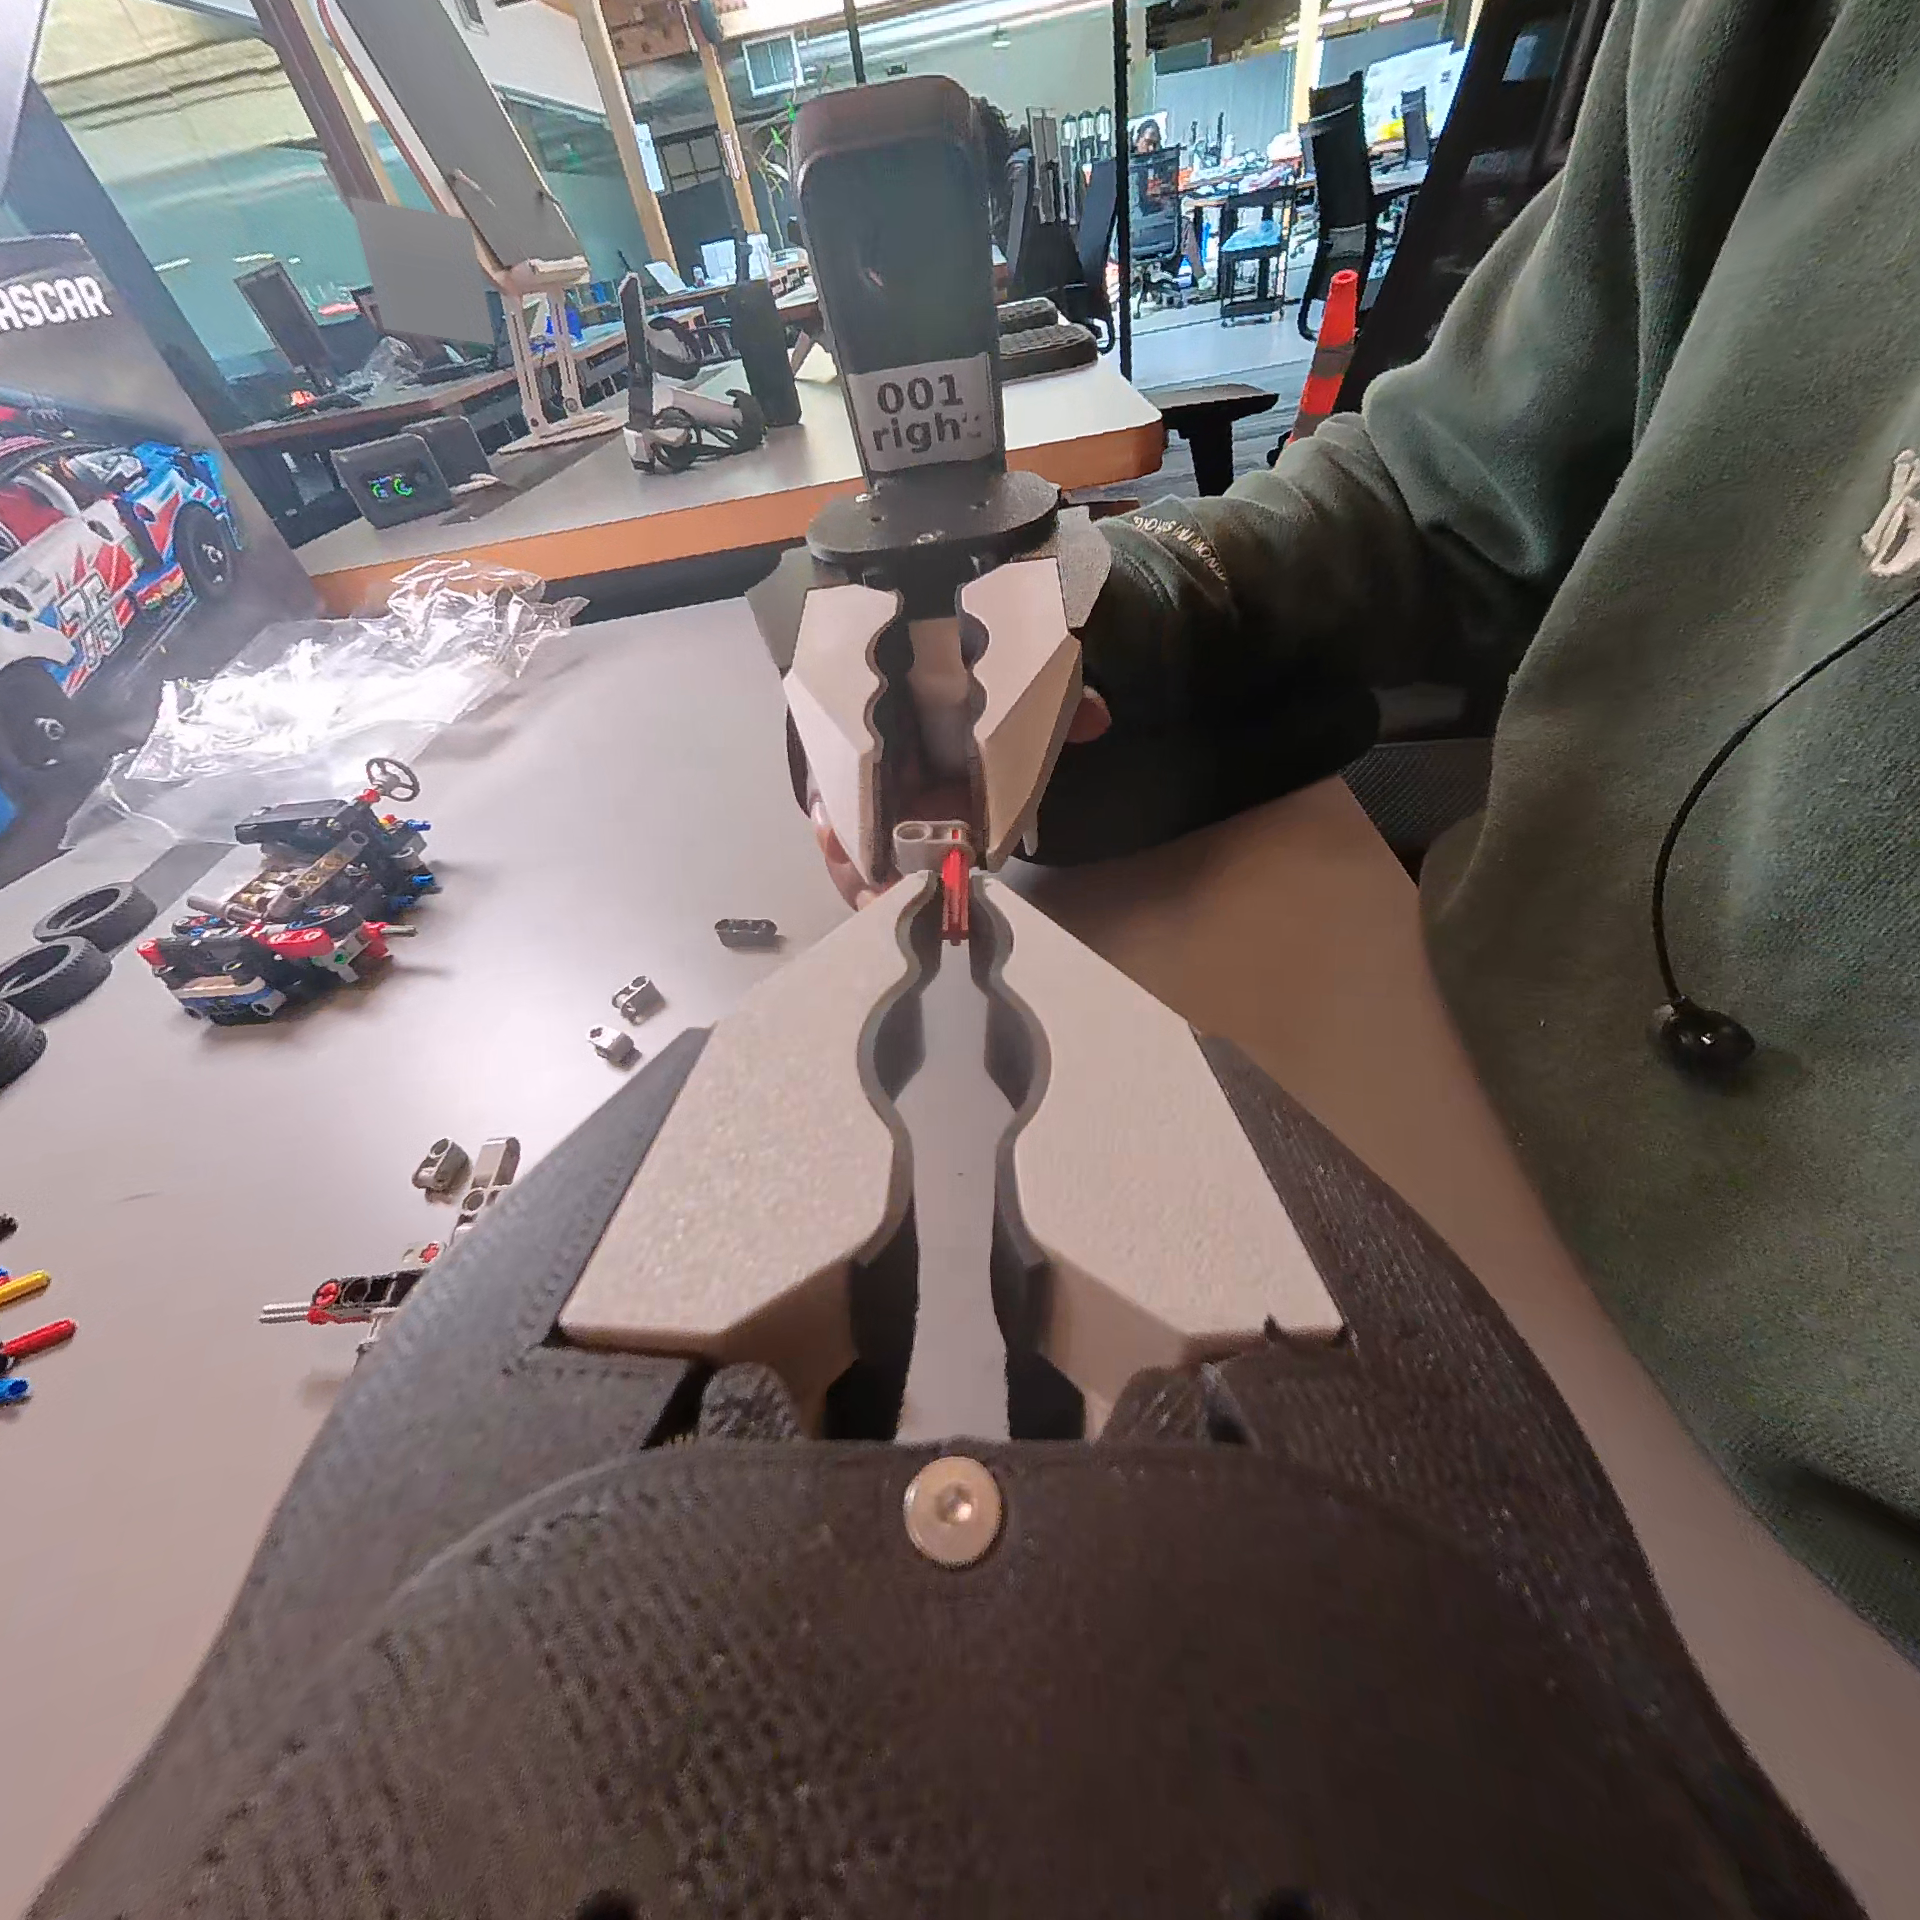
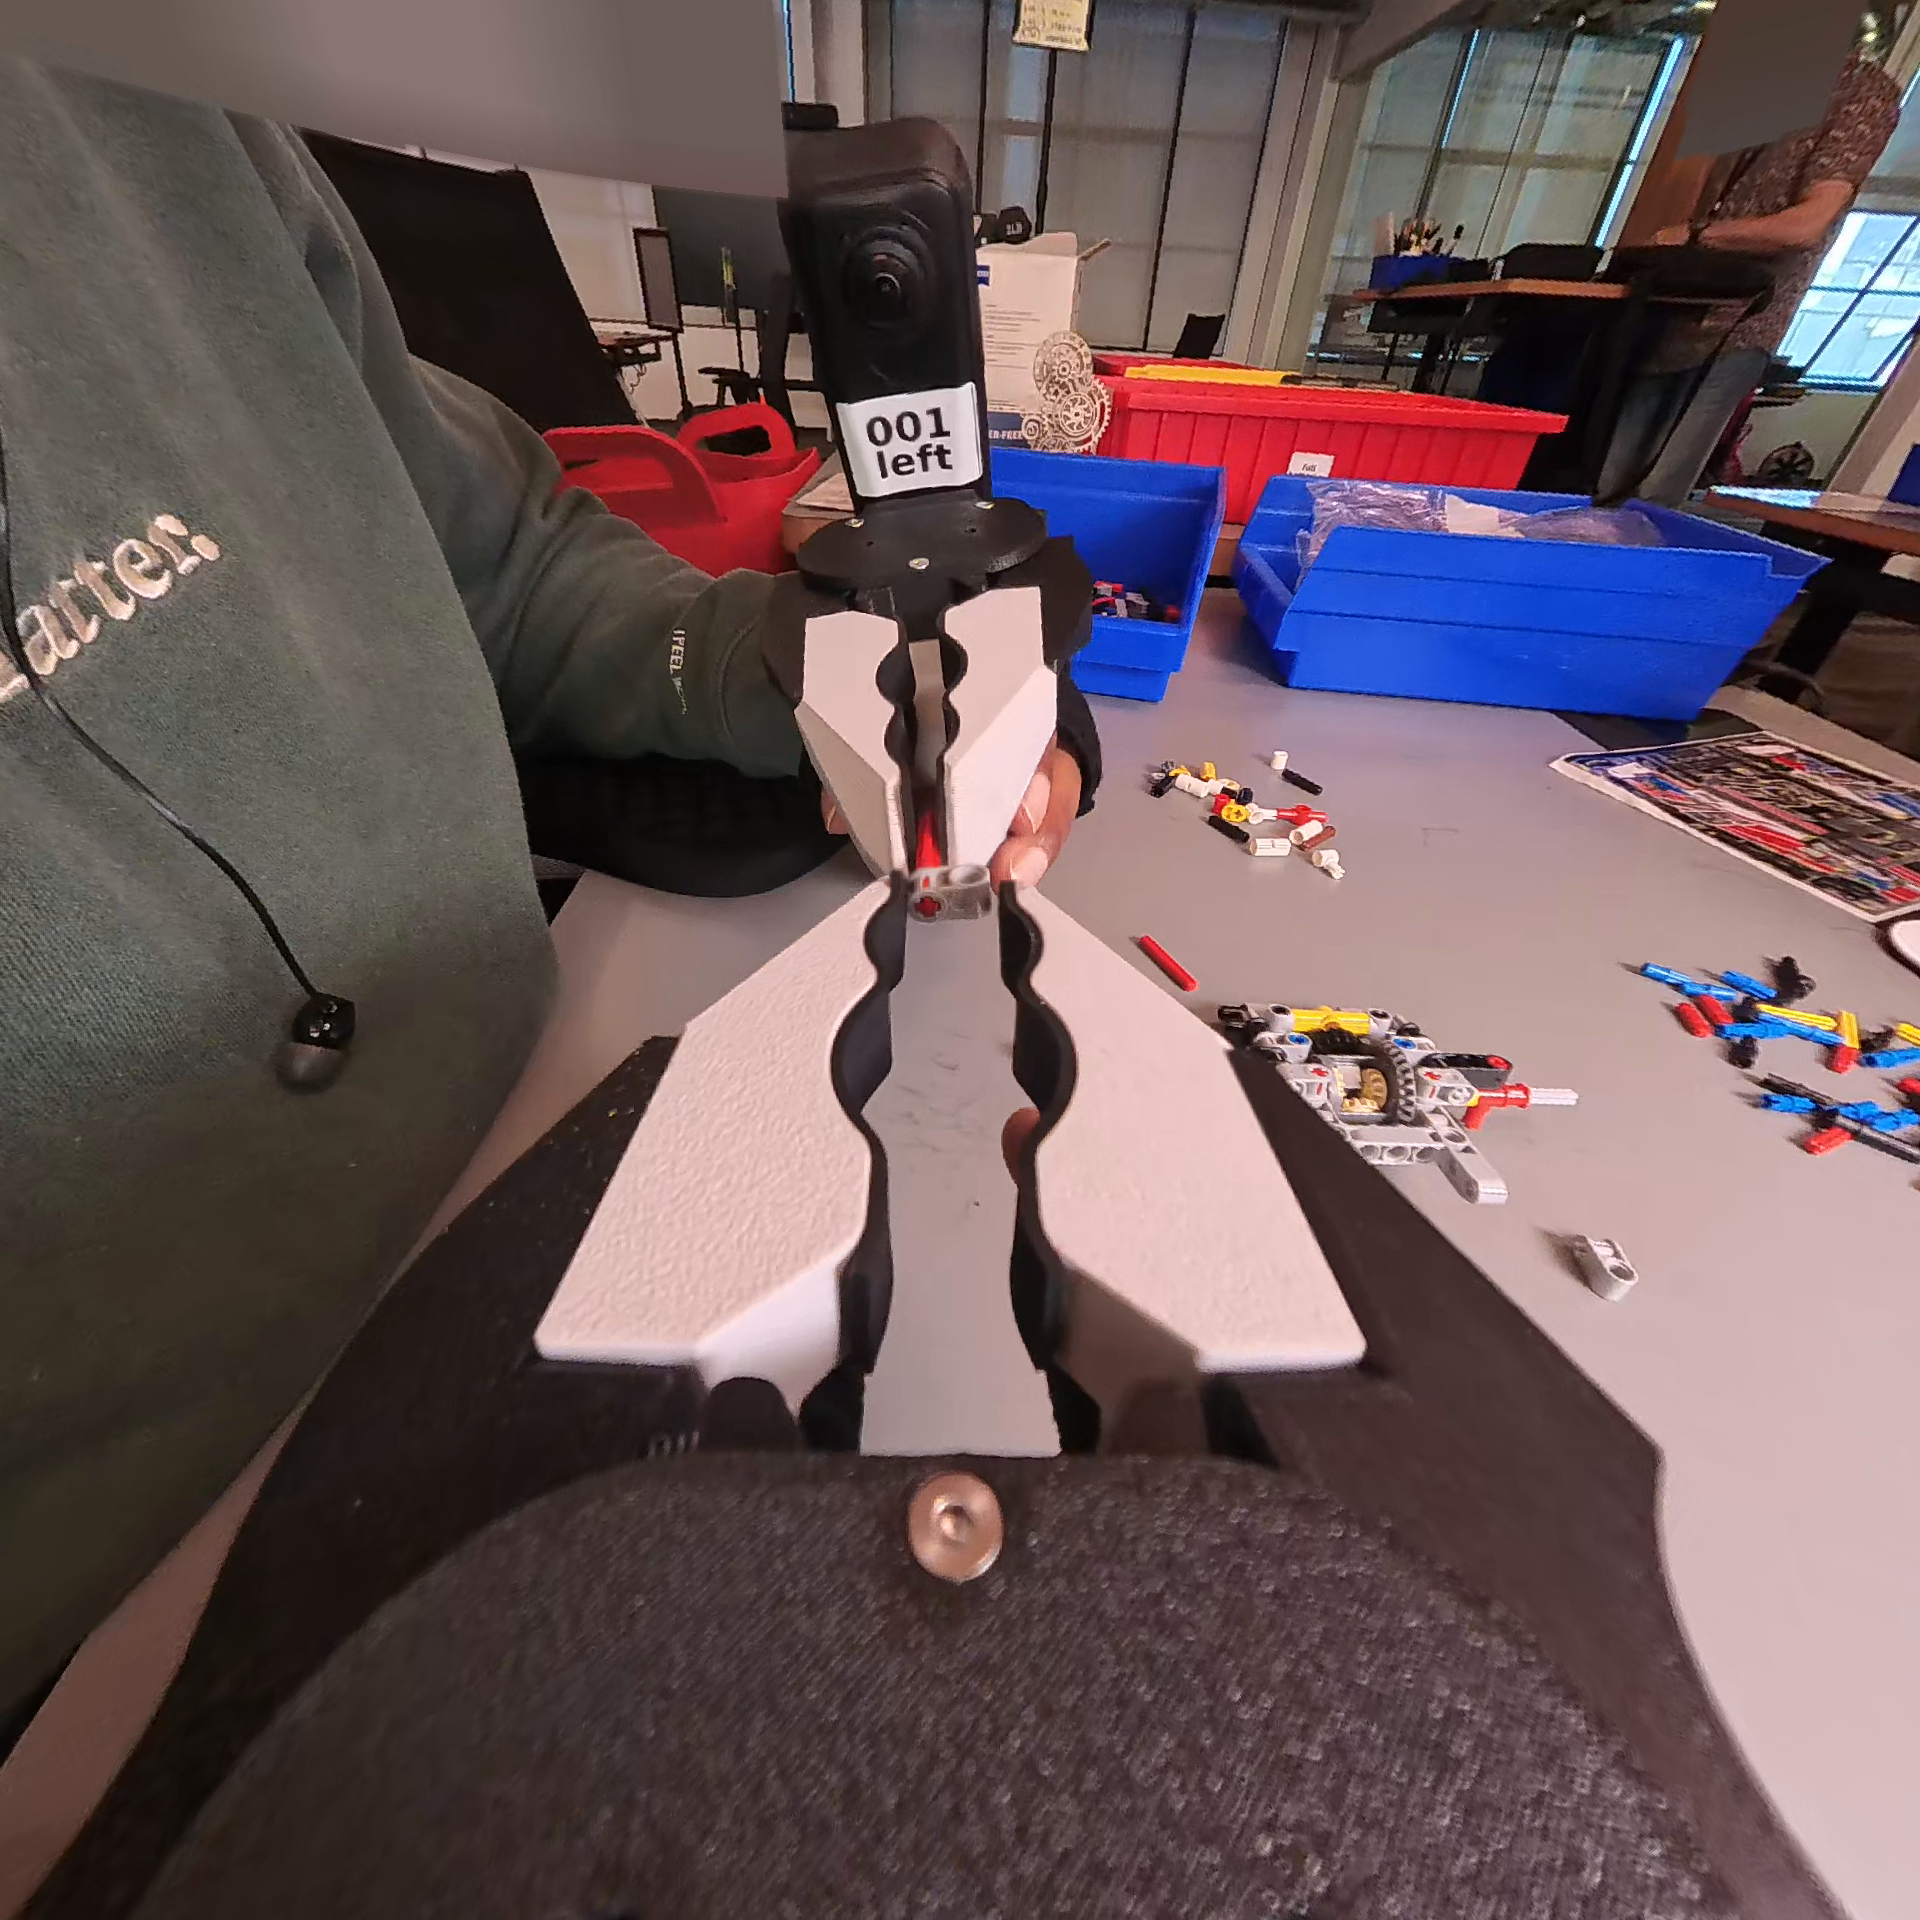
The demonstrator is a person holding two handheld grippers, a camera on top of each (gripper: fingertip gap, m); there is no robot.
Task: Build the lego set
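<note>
My left gripper [image 1: 954,902] is shut on a thin red axle [image 1: 953,891] and meets my right gripper [image 1: 935,847] tip to tip above the grey table [image 1: 644,790]. My right gripper [image 2: 948,906] is shut on a small grey connector [image 2: 954,889], which also shows in the left wrist view [image 1: 925,834]. In the right wrist view the left gripper [image 2: 923,857] holds the red axle [image 2: 924,831] with its end showing red inside a hole of the connector. A partly built car chassis [image 1: 291,914] sits on the table to the left.
Black tyres [image 1: 73,945], a crumpled plastic bag [image 1: 343,675], the set's box [image 1: 94,540] and loose connectors [image 1: 634,997] lie left. A grey gear assembly [image 2: 1371,1081], scattered pins [image 2: 1247,810], a spare red axle [image 2: 1166,961], blue bins [image 2: 1507,603] and a printed sheet [image 2: 1766,810] lie right. Both grippers' tips are close together, under 4 cm apart.
</note>
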